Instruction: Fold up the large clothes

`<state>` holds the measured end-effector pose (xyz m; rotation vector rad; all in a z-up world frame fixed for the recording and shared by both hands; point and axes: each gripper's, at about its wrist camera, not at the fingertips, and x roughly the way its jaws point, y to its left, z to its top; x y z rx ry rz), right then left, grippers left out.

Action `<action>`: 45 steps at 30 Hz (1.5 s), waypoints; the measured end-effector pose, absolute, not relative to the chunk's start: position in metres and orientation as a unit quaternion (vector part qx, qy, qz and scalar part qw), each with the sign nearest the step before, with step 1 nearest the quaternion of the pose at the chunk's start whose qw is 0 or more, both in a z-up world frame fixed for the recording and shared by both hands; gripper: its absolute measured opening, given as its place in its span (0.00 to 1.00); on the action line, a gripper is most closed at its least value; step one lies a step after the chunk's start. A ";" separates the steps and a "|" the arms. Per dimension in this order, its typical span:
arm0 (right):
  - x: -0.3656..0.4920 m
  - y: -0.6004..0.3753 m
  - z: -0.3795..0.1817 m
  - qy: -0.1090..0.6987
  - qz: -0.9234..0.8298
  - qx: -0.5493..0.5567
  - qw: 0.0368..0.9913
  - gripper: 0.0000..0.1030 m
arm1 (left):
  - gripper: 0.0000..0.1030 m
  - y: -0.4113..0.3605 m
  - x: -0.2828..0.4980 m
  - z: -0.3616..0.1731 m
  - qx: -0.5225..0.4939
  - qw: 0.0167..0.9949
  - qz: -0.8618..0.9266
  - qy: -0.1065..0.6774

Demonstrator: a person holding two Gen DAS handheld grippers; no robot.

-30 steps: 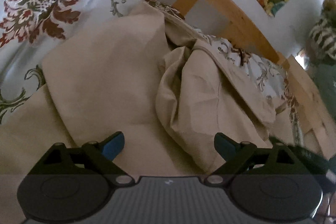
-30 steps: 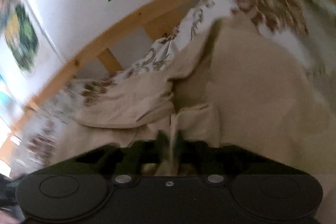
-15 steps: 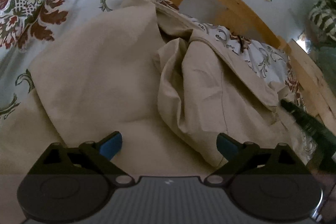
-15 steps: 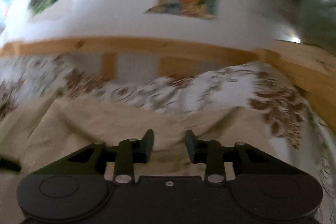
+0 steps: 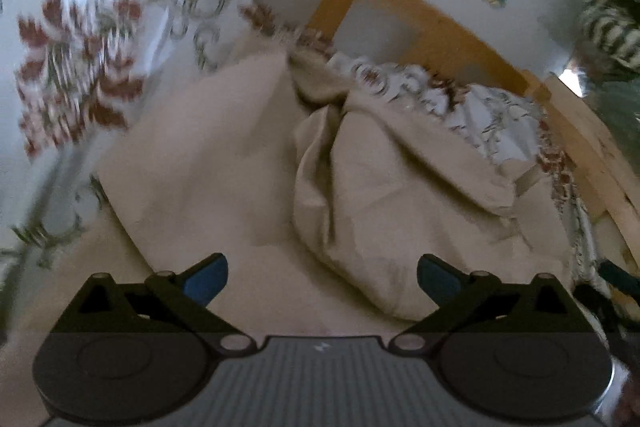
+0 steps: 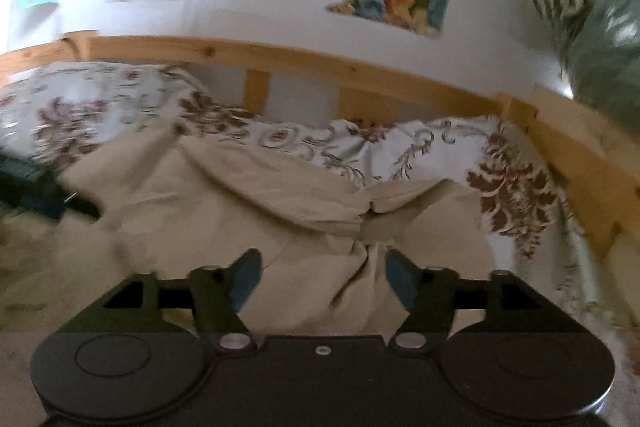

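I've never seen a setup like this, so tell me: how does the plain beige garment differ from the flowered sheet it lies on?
The beige garment is one plain colour; the floral bedsheet is white with red-brown flowers and green scrolls. The garment is bunched into thick folds and ridges; the bedsheet is spread flatter over the bed. The garment sits right before both open tongs, left and right; the bedsheet runs on to the wooden bed rail. Both are soft cloth.

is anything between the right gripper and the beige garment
Nothing visible. The right gripper is open just above the beige garment, whose bunched fold rises between its fingers. The floral bedspread lies beyond.
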<state>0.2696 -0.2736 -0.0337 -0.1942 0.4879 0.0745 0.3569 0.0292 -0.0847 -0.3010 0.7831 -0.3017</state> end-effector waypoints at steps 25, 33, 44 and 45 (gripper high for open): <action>0.105 -0.176 -0.096 0.386 0.184 -0.350 0.834 0.99 | 0.99 0.016 0.157 -0.045 0.219 0.895 -0.196 0.336; 0.117 -0.180 -0.121 0.374 0.150 -0.354 0.844 0.99 | 0.99 -0.004 0.157 -0.070 0.267 0.862 -0.244 0.356; 0.130 -0.193 -0.086 0.333 0.154 -0.236 0.900 0.38 | 0.99 -0.026 0.140 -0.093 0.339 0.816 -0.299 0.361; 0.129 -0.195 -0.083 0.333 0.159 -0.218 0.903 0.29 | 0.99 -0.027 0.140 -0.095 0.345 0.813 -0.299 0.363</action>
